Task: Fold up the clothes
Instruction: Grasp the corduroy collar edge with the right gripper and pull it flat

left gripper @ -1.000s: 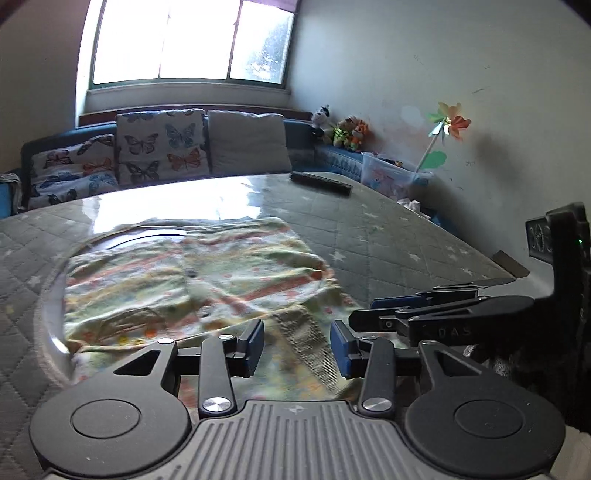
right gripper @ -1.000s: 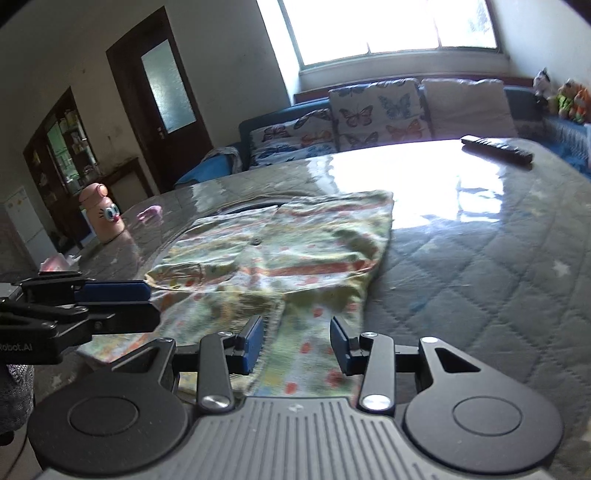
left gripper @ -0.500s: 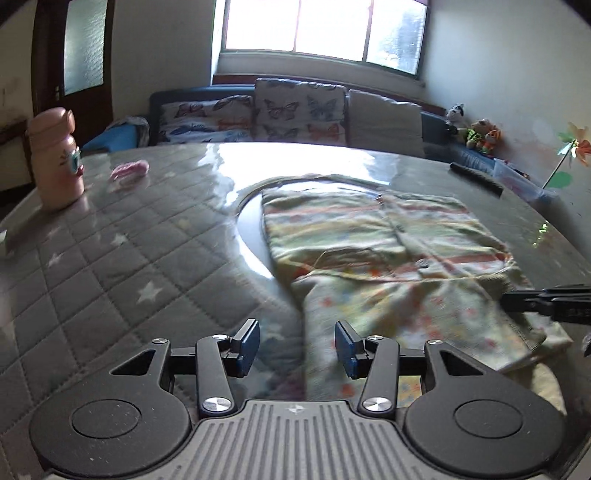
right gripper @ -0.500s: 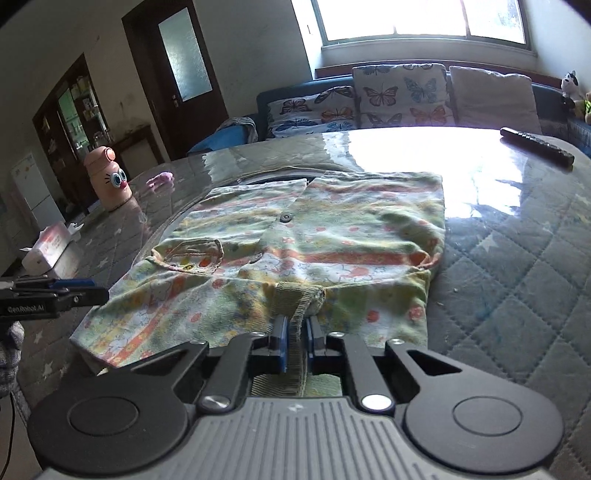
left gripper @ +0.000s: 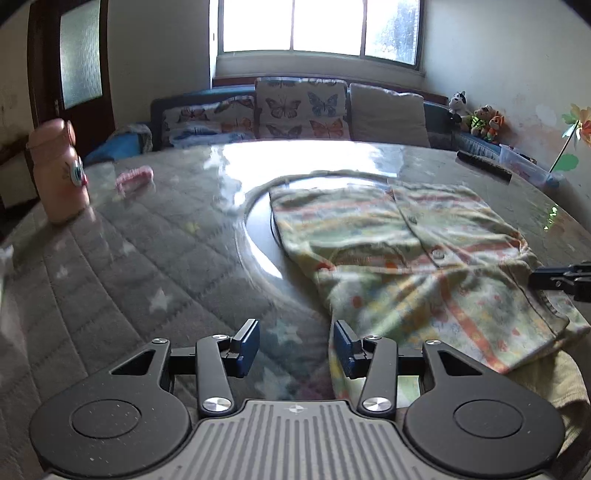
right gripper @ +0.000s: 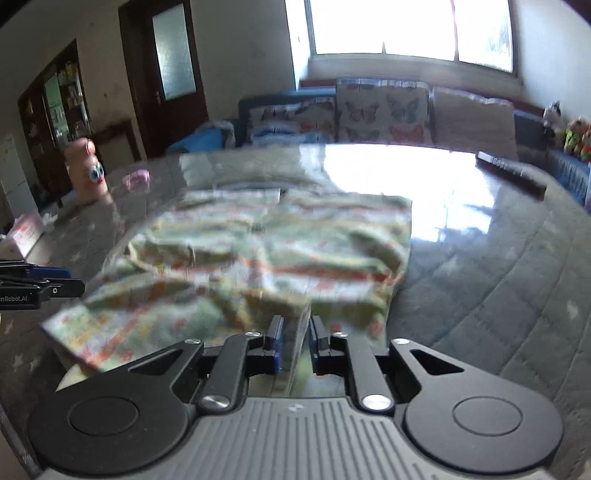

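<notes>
Setting: a home living room. Sofa [left gripper: 192, 110] with butterfly-print cushions [left gripper: 301, 109] under a bright window [left gripper: 317, 27]; soft toys [left gripper: 480, 118] at its end. Wooden door [right gripper: 170, 70] with frosted pane, glass-fronted cabinet [right gripper: 59, 99], quilted-covered table [left gripper: 147, 258].

Both mounted low behind own fingers, angled down across the table [left gripper: 177, 258] toward the window [left gripper: 317, 29] (close range); garment [left gripper: 406, 258] and sofa [right gripper: 369, 110] shared.

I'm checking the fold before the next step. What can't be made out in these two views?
- Right wrist view: motion blur smears the patterned shirt, so its buttons and print are unreadable.
- Right hand-held gripper: fabric sits between the fingers; blur hides whether they pinch it.
- Left wrist view: the left hand-held gripper body covers the shirt's near hem.
</notes>
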The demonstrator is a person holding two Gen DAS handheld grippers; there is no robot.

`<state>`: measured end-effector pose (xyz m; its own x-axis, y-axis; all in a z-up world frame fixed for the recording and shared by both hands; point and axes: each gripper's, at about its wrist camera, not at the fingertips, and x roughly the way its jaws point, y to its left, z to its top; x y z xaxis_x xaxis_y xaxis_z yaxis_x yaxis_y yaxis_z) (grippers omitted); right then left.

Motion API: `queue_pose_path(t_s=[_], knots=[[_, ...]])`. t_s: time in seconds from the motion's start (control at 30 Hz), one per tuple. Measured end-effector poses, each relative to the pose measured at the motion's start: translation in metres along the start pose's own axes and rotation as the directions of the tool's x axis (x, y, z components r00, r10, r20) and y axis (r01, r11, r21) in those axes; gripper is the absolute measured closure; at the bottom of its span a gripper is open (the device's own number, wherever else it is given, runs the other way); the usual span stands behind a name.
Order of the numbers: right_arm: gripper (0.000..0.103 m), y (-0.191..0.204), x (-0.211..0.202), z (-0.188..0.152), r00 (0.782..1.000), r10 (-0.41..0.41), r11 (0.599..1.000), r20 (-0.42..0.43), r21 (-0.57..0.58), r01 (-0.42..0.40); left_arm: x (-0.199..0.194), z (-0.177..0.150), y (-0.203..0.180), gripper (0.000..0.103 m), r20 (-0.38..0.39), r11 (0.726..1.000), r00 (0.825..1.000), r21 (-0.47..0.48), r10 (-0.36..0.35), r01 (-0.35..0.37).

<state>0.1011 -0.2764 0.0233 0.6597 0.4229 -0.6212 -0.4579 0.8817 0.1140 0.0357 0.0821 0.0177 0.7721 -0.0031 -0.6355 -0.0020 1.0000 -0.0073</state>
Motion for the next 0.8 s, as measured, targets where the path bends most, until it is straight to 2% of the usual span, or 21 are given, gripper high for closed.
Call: queue_pose_path(t_s=[0.1, 0.2, 0.27, 0.47, 0.67, 0.8], knots=[[0.088, 0.002, -0.003, 0.008, 0.999, 0.049, 0.999, 0.023, -0.018, -0.049, 0.001, 0.012, -0.011, 0.062, 0.021, 0.999, 0.999, 0.024, -0.045, 0.044], [0.088, 0.01, 0.01, 0.01, 0.995, 0.102, 0.993, -0.004, -0.051, -0.102, 0.01, 0.022, -0.027, 0.065, 0.024, 0.993, 0.994, 0.058, -0.107, 0.105], [0.088, 0.014, 0.02, 0.009, 0.994, 0.11, 0.991, -0.016, -0.077, -0.111, 0.022, 0.025, -0.038, 0.066, 0.01, 0.988, 0.991, 0.086, -0.132, 0.13], [0.088, 0.011, 0.028, 0.003, 0.994, 0.102, 0.988, -0.04, -0.113, -0.106, 0.047, 0.021, -0.043, 0.068, -0.027, 0.987, 0.995, 0.127, -0.097, 0.099], [0.087, 0.013, 0.004, -0.011, 0.984, 0.163, 0.972, -0.075, -0.157, -0.173, 0.027, 0.012, -0.044, 0.068, -0.004, 0.979, 0.994, 0.174, -0.111, 0.11], [0.086, 0.013, -0.008, -0.023, 0.985, 0.149, 0.969, -0.091, -0.185, -0.164, 0.014, -0.002, -0.052, 0.067, -0.006, 0.963, 0.992, 0.239, -0.128, 0.125]])
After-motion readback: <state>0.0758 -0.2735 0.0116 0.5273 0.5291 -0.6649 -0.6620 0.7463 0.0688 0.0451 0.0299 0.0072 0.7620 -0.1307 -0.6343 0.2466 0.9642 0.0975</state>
